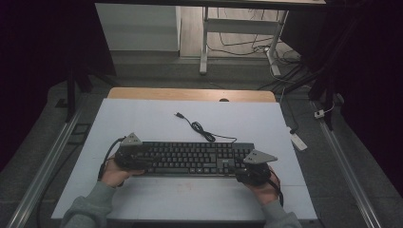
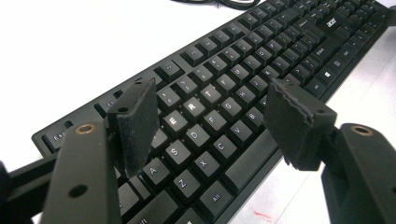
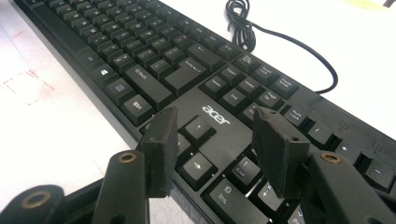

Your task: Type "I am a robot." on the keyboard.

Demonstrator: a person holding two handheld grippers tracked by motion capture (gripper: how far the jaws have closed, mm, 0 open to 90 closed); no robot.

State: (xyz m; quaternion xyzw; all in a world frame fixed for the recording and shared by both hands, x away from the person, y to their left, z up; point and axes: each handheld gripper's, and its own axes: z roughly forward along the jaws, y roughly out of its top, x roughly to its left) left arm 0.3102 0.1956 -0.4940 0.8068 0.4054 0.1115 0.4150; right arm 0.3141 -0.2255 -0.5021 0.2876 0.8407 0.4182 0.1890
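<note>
Room: dark around the edges of the high view; a pale floor strip and a desk frame (image 1: 205,42) with loose wires sit at the upper middle.
Table: a white table top (image 1: 142,118) fills the centre of the high view, with a wooden edge along its far side and metal rails down the left and right.
Keyboard: a black keyboard (image 1: 192,158) lies flat across the lower middle of the table, its long side running left to right.
Cable: the keyboard's cable (image 1: 202,129) snakes up toward the upper middle of the table, partly coiled, plug end lying loose.
Left gripper: the left gripper (image 2: 212,123) hangs over the keyboard's left end, at the lower left of the high view; its jaws stand wide apart above the letter keys, holding nothing.
Right gripper: the right gripper (image 3: 212,151) is over the right end, above the arrow keys beside the brand mark; its jaws are also well apart and empty.
Step in hand: judged as getting a grip on both ends, to lift or shift the keyboard.
Doing it well: close each pair on the keyboard's frame, not on keys; move both ends together and level; mind the loose cable so it does not drag or snag.
</note>
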